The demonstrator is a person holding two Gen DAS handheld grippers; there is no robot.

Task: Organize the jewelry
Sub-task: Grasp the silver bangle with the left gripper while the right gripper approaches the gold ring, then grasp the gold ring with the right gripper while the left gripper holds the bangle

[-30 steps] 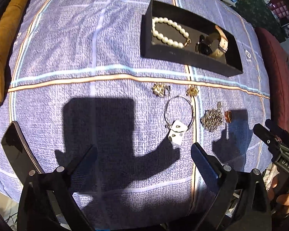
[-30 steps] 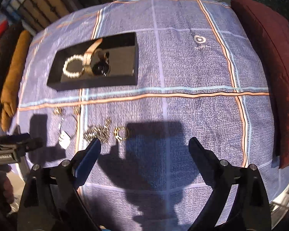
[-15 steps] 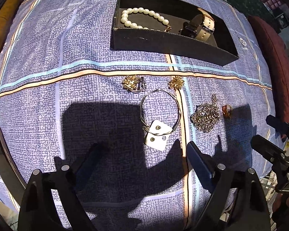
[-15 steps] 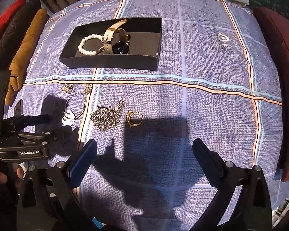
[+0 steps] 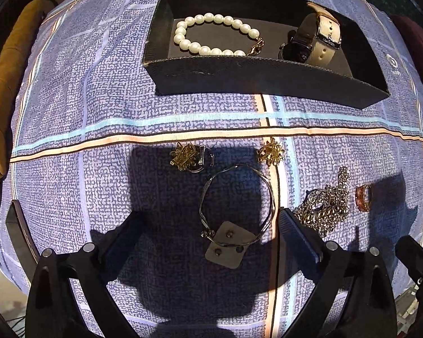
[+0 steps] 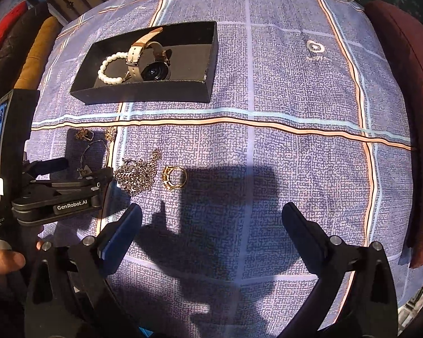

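Observation:
A black tray (image 5: 239,79) (image 6: 143,94) holds a pearl bracelet (image 5: 214,35) (image 6: 110,67) and a beige-strapped watch (image 5: 318,39) (image 6: 146,62). On the cloth in front lie two gold brooches (image 5: 187,156) (image 5: 270,150), a thin silver bangle (image 5: 237,194) with a white earring card (image 5: 228,243), a silver chain heap (image 5: 321,205) (image 6: 136,173) and a gold ring (image 5: 363,197) (image 6: 174,177). My left gripper (image 5: 208,233) is open, low over the bangle and card. My right gripper (image 6: 211,228) is open and empty, just short of the ring.
A blue checked cloth (image 6: 268,84) covers the table. A brown cushion (image 5: 2,84) lies at the left edge, a dark red one (image 6: 409,112) at the right. The left gripper body (image 6: 56,194) shows in the right wrist view beside the chain.
Both grippers have moved forward and lower toward the loose jewelry. The left one now straddles the bangle and card. Jaws stay open.

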